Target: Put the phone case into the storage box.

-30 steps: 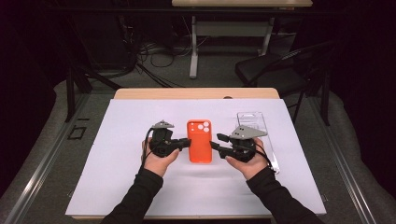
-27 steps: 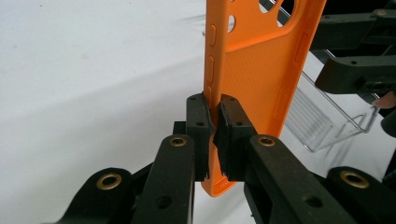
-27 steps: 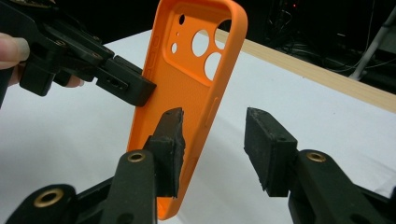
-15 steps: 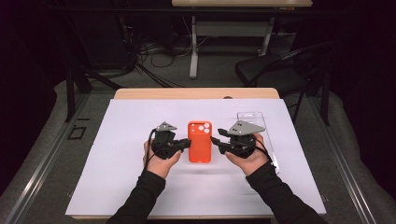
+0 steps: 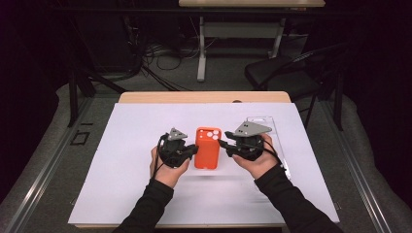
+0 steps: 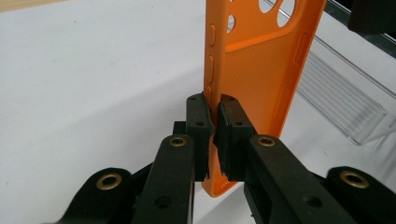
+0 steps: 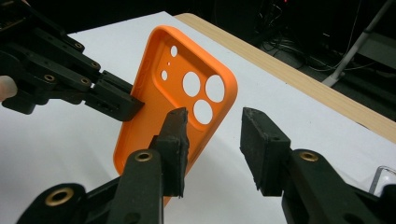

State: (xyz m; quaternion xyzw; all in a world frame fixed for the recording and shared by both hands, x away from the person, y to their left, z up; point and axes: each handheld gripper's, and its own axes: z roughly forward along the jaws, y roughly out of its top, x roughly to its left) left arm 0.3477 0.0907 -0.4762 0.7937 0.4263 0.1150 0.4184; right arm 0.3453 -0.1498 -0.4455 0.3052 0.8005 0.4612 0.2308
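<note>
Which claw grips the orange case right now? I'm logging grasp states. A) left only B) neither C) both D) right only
A: in the left gripper view the left claw is shut on the edge of the case, while in the right gripper view the right claw stands open beside it.

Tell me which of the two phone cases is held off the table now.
The orange phone case: the left tongs are shut on its edge and hold it upright. The clear phone case lies flat on the table, behind the open right tongs.
</note>
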